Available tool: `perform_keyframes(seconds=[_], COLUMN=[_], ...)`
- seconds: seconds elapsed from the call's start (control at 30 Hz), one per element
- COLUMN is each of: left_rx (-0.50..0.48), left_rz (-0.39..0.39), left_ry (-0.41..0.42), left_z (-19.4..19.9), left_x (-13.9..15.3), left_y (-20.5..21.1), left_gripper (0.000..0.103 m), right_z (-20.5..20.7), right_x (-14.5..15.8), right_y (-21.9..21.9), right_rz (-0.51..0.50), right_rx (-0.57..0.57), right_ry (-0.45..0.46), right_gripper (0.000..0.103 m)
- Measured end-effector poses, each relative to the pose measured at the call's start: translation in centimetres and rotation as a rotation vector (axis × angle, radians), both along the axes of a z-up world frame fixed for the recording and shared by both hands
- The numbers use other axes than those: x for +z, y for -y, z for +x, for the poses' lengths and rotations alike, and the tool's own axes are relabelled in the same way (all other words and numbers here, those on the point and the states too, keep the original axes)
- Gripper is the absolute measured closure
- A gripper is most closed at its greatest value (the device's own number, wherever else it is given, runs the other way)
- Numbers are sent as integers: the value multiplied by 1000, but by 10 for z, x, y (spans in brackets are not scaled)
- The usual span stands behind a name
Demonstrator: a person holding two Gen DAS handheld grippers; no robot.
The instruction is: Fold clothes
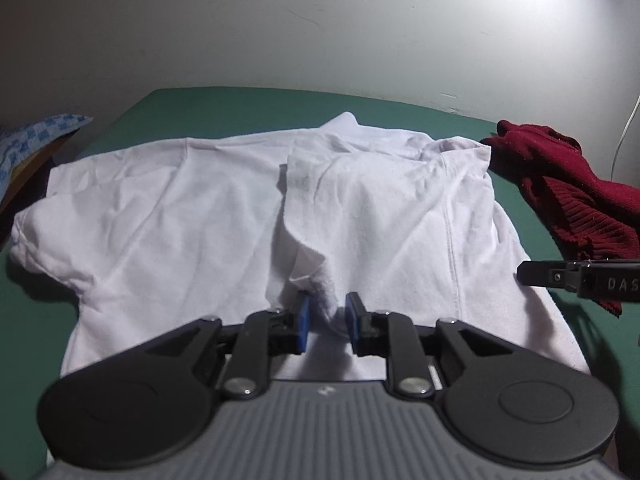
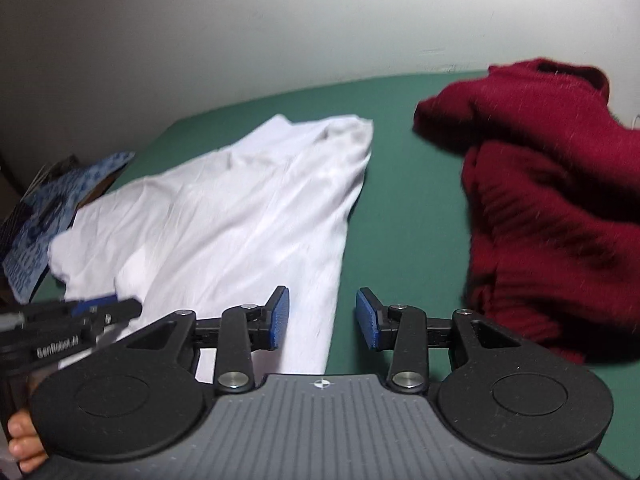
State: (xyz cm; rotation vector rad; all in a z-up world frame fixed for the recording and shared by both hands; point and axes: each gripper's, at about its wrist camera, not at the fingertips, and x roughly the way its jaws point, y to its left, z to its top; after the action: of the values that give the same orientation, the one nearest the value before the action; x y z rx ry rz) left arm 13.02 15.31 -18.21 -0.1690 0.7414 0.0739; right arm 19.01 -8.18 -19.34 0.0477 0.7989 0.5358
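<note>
we have the white t-shirt point(image 1: 224, 208) spread flat on the green bench point(image 1: 240, 108), collar end toward the wall, so that each side can be turned in over the middle. its right side is already lapped inward: a flap edge runs down the centre of the body, and the sleeve seam now lies on top.

the left gripper point(image 1: 327, 326) hangs low over the near hem, pointing down and forward. its blue fingers point(image 1: 304, 322) stand a little apart with a small bunch of white cloth between them. the pads do not appear to press on that bunch, so we judge the cloth to be released rather than gripped, left where the folded flap ends.

the right gripper point(image 2: 322, 318) sits at the shirt's right edge, over the boundary between white cloth and bare bench. its fingers point(image 2: 280, 316) are moderately apart and hold nothing. we judge it to be clear of the garment and free for the next grasp.

surrounding items:
- a dark red knitted garment point(image 2: 540, 184) lies crumpled on the bench to the right of the shirt, near it but apart. it would obstruct any outward sweep of the right gripper.
- a blue patterned cloth point(image 2: 48, 216) lies at the left end, just beside the left sleeve, which is not yet folded in.
- a person's fingertips point(image 2: 22, 444) show at the lower left of the right wrist view.
</note>
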Motion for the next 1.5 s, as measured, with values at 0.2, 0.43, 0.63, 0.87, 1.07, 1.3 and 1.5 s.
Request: perform_keyframes(seconds=[0.2, 0.43, 0.63, 0.87, 1.07, 1.3, 1.5], left_rx=[-63, -133, -194, -272, -306, -350, -338], left_rz=[-24, -58, -80, -42, 16, -4, 48], left_ry=[-40, -22, -59, -64, -61, -120, -146], left_z=[-5, -33, -39, -64, -95, -136, -169], left_x=[7, 20, 18, 34, 51, 56, 51], left_y=[-8, -33, -40, -28, -8, 21, 38], left_gripper=[77, 79, 78, 75, 67, 52, 41], right_z=[-15, -141, -248, -293, -304, -318, -340], right_x=[-2, 29, 24, 8, 2, 33, 45], right_y=[15, 58, 82, 105, 98, 107, 71], right_rz=[-57, 73, 53, 59, -3, 179, 244], right_rx=[-186, -101, -107, -190, -176, -134, 112], right_ry=[20, -71, -212, -177, -84, -36, -46], right_gripper=[94, 60, 60, 60, 97, 101, 100])
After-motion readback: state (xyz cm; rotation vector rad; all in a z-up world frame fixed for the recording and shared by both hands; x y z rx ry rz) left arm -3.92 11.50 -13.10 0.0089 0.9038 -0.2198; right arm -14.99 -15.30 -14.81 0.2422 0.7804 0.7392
